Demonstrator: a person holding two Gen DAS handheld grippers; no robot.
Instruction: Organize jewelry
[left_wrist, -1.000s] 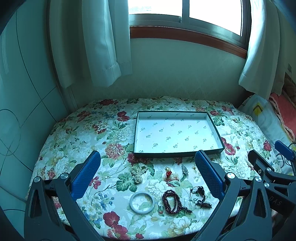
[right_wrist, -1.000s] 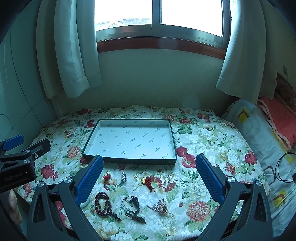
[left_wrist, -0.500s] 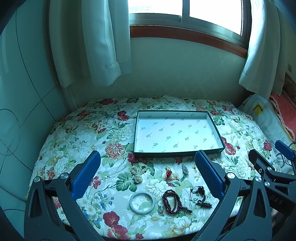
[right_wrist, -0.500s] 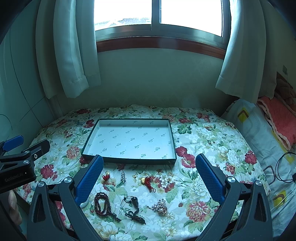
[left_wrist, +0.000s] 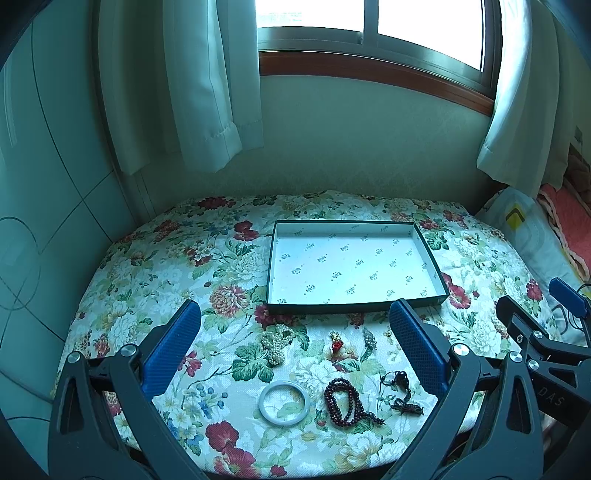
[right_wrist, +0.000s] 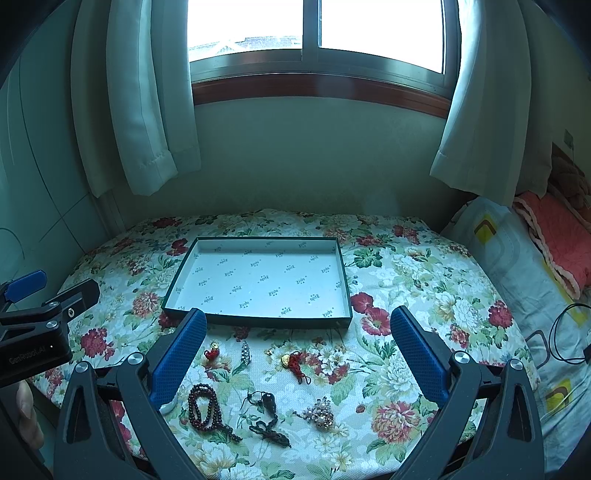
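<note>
An empty dark-rimmed tray (left_wrist: 354, 308) (right_wrist: 258, 321) lies on the floral table. In front of it lie jewelry pieces: a white bangle (left_wrist: 283, 402), a dark red bead bracelet (left_wrist: 343, 400) (right_wrist: 203, 406), a black cord pendant (left_wrist: 402, 391) (right_wrist: 267, 413), a pearl cluster (left_wrist: 277, 341), a red charm (left_wrist: 336, 341) (right_wrist: 212, 352), a crystal brooch (left_wrist: 369, 338) (right_wrist: 245, 352), a gold charm on red cord (right_wrist: 293, 363) and a pearl brooch (right_wrist: 319, 408). My left gripper (left_wrist: 295, 350) and right gripper (right_wrist: 297, 350) hover open and empty above them.
The floral cloth (left_wrist: 166, 266) covers the table below a window with curtains. Pillows (right_wrist: 517, 258) and a black cable (right_wrist: 565, 336) lie to the right. The left gripper's body (right_wrist: 40, 321) shows at the left of the right wrist view.
</note>
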